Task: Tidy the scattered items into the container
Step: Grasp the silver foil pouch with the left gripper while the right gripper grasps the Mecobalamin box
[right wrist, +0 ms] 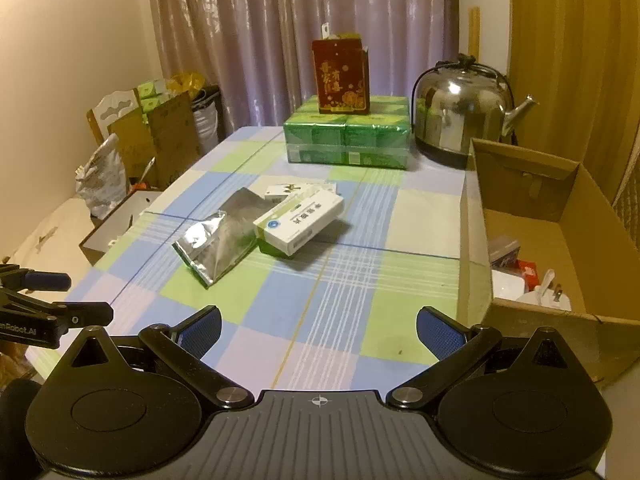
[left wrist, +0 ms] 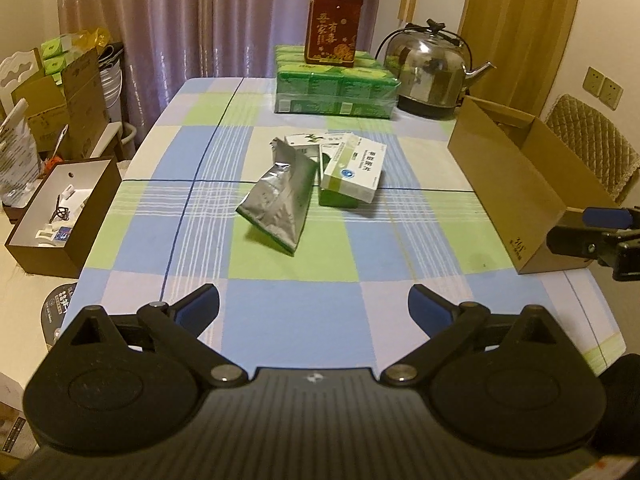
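A silver foil pouch [left wrist: 280, 200] [right wrist: 218, 240] lies in the middle of the checked tablecloth. Just right of it a white medicine box [left wrist: 354, 172] [right wrist: 300, 220] rests tilted on a green box [left wrist: 336, 198] [right wrist: 272, 249]. Behind them lies a flat white box with a green leaf print [left wrist: 304, 140] [right wrist: 284, 191]. An open cardboard box [left wrist: 508, 184] [right wrist: 474, 248] stands at the table's right edge with several small items inside. My left gripper [left wrist: 314, 308] [right wrist: 52, 296] hovers open over the near edge, empty. My right gripper [right wrist: 319, 330] [left wrist: 584, 228] is open beside the cardboard box, empty too.
At the far end stand a steel kettle [left wrist: 428, 68] [right wrist: 460, 108], a wrapped green tissue pack [left wrist: 336, 88] [right wrist: 348, 140] and a red gift bag [left wrist: 332, 28] [right wrist: 342, 76] on top of it. A brown open box [left wrist: 60, 216] sits off the table's left side. A padded chair [left wrist: 592, 148] is at the right.
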Motion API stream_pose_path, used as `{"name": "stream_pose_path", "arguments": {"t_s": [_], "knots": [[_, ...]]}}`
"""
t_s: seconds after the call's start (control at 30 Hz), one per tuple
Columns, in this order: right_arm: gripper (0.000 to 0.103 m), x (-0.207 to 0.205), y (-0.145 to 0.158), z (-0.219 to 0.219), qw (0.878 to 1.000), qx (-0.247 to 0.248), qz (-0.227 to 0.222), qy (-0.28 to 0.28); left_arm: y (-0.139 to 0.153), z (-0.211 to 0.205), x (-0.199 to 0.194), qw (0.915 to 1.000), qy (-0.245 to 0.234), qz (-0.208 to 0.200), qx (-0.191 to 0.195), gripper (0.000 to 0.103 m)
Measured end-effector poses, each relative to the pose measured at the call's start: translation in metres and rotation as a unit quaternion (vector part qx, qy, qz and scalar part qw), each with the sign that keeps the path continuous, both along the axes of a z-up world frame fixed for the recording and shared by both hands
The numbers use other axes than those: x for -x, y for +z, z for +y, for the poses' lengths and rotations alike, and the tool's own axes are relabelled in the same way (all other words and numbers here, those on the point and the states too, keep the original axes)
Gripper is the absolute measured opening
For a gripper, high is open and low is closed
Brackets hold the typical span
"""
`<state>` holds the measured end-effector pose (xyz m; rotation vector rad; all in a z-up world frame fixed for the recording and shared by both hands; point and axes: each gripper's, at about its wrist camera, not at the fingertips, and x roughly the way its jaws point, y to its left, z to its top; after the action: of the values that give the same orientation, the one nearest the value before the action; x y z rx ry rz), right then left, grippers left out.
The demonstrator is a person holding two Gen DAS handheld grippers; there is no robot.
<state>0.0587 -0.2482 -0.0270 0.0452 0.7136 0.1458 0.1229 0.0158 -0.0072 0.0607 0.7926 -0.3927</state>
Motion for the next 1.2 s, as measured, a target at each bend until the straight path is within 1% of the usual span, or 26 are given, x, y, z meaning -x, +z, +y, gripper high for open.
{"name": "stream_pose_path", "arguments": {"t_s": [0.2,0.4,0.57,0.63,0.77,0.83,0.93,0.97,1.03,1.1,1.2], "knots": [[0.101,-0.020,-0.004,0.007,1.000,-0.008,0.007,0.005,-0.006,0.001,-0.014,0.9999,-0.008,-0.001,-0.010,0.099],[0.101,-0.054,-0.014,0.015,1.000,-0.016,0.025,0.011,-0.008,-0.004,-0.040,0.9994,-0.021,-0.009,-0.026,0.099],[0.101,-0.087,-0.028,0.022,0.999,-0.015,0.038,0.020,-0.014,-0.008,-0.070,0.9987,-0.038,-0.010,-0.031,0.098],[0.101,-0.102,-0.034,0.023,0.999,-0.019,0.044,0.020,-0.019,-0.010,-0.085,0.9985,-0.042,-0.006,-0.035,0.095],[0.101,-0.132,-0.045,0.025,0.998,-0.022,0.055,0.019,-0.029,-0.014,-0.115,0.9976,-0.054,0.002,-0.043,0.094],[0.101,-0.149,-0.048,0.027,0.998,-0.024,0.059,0.018,-0.034,-0.016,-0.131,0.9966,-0.064,0.007,-0.051,0.093],[0.100,-0.176,-0.052,0.029,0.997,-0.030,0.066,0.012,-0.040,-0.024,-0.156,0.9933,-0.087,0.011,-0.075,0.091],[0.100,-0.185,-0.054,0.028,0.997,-0.036,0.070,0.007,-0.042,-0.026,-0.163,0.9924,-0.094,0.012,-0.079,0.091],[0.091,-0.203,-0.057,0.027,0.995,-0.055,0.081,-0.008,-0.044,-0.029,-0.178,0.9910,-0.107,0.019,-0.078,0.091],[0.089,-0.220,-0.061,0.027,0.993,-0.064,0.092,-0.021,-0.046,-0.032,-0.191,0.9894,-0.118,0.023,-0.081,0.091],[0.088,-0.241,-0.068,0.030,0.992,-0.063,0.105,-0.035,-0.048,-0.036,-0.208,0.9867,-0.136,0.023,-0.086,0.091]]}}
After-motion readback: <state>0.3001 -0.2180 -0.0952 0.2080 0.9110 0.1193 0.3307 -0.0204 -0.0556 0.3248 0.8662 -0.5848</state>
